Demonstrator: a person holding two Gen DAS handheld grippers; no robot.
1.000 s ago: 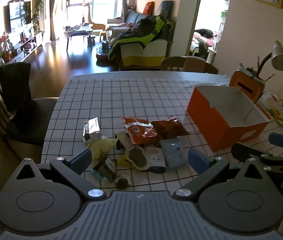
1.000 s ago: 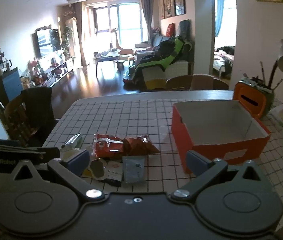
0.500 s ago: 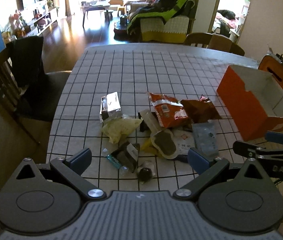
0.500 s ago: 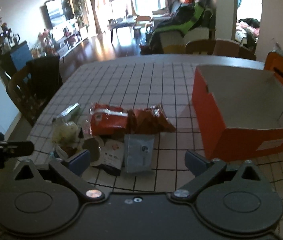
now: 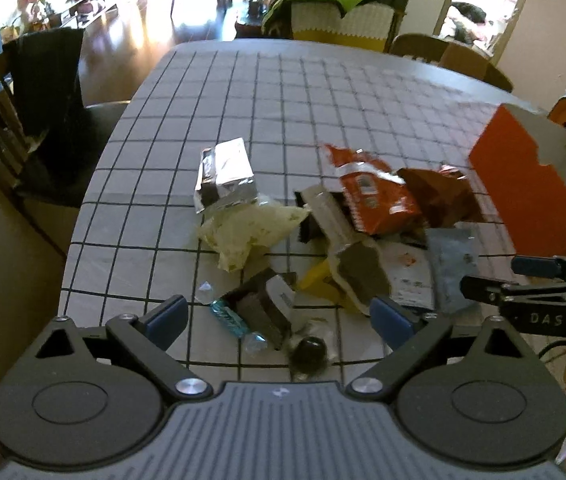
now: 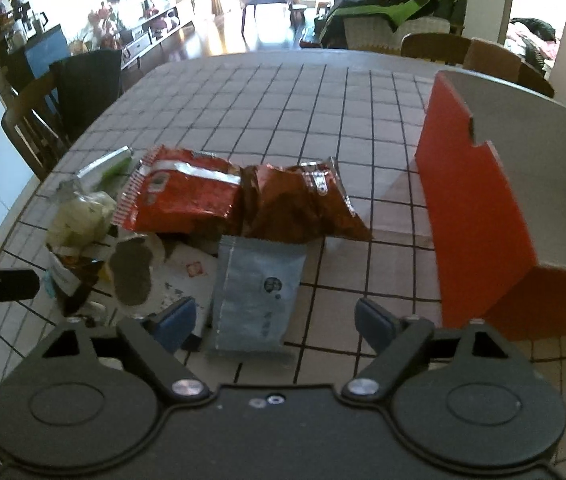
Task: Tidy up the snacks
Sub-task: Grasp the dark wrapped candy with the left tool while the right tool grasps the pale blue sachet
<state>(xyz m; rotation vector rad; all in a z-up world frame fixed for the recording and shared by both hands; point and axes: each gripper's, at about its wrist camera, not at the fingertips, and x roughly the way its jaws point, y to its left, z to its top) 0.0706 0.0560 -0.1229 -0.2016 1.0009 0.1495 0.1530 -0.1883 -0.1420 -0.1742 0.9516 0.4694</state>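
Note:
A pile of snack packets lies on the checked tablecloth (image 5: 283, 92). My left gripper (image 5: 279, 318) hangs low over its near end, jaws wide and closing, with a dark white-labelled packet (image 5: 263, 306), a blue-wrapped candy (image 5: 225, 314) and a round dark candy (image 5: 311, 350) between them, untouched. My right gripper (image 6: 275, 322) straddles a light blue packet (image 6: 257, 292). Its jaws are closing, and the pads stand clear of the packet's edges. Behind lie a red packet (image 6: 179, 192) and a brown-red packet (image 6: 295, 200). The open orange box (image 6: 471, 200) stands to the right.
A silver packet (image 5: 225, 172) and a pale yellow bag (image 5: 247, 232) lie at the pile's left. A chair draped in dark cloth (image 5: 47, 92) stands at the table's left edge. Wooden chairs (image 6: 435, 48) stand at the far side. The far half of the cloth is bare.
Both grippers have sunk and come closer to the pile, tilting further down. The right gripper's jaws have narrowed around the light blue packet. The snacks and box have not moved.

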